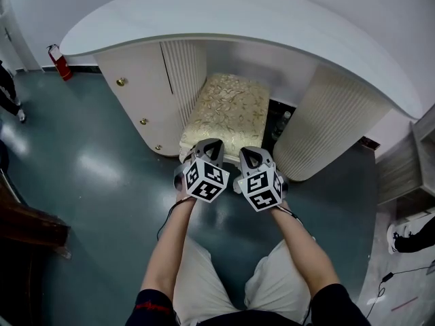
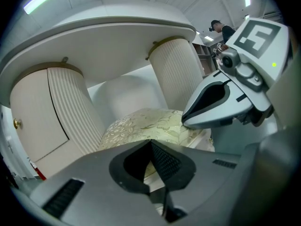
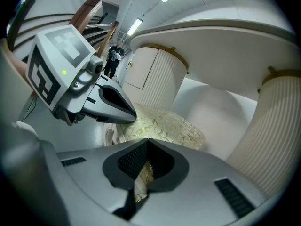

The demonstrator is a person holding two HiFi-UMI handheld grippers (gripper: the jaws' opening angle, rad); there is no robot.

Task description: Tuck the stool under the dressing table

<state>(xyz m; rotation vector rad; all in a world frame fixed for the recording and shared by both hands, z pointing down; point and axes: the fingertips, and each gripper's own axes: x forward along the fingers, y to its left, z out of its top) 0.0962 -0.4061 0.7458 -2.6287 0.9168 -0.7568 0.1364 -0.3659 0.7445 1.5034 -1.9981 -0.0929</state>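
Note:
The stool (image 1: 228,107), with a gold floral cushion, stands mostly inside the knee gap of the white dressing table (image 1: 204,19), between its two ribbed pedestals. Its near edge sticks out toward me. My left gripper (image 1: 211,145) and right gripper (image 1: 250,153) sit side by side at that near edge, both shut, tips against the cushion rim. In the left gripper view the left gripper (image 2: 150,142) points at the stool (image 2: 141,124), with the right gripper (image 2: 188,119) beside it. In the right gripper view the right gripper (image 3: 148,141) faces the stool (image 3: 174,126), next to the left gripper (image 3: 131,117).
The left cabinet (image 1: 136,94) has brass knobs; the ribbed right pedestal (image 1: 326,121) flanks the gap. A bottle (image 1: 282,122) stands in the dark space beside the stool. A fire extinguisher (image 1: 60,63) is at the far left, dark wooden furniture (image 1: 27,226) at near left, a shelf (image 1: 408,168) at right.

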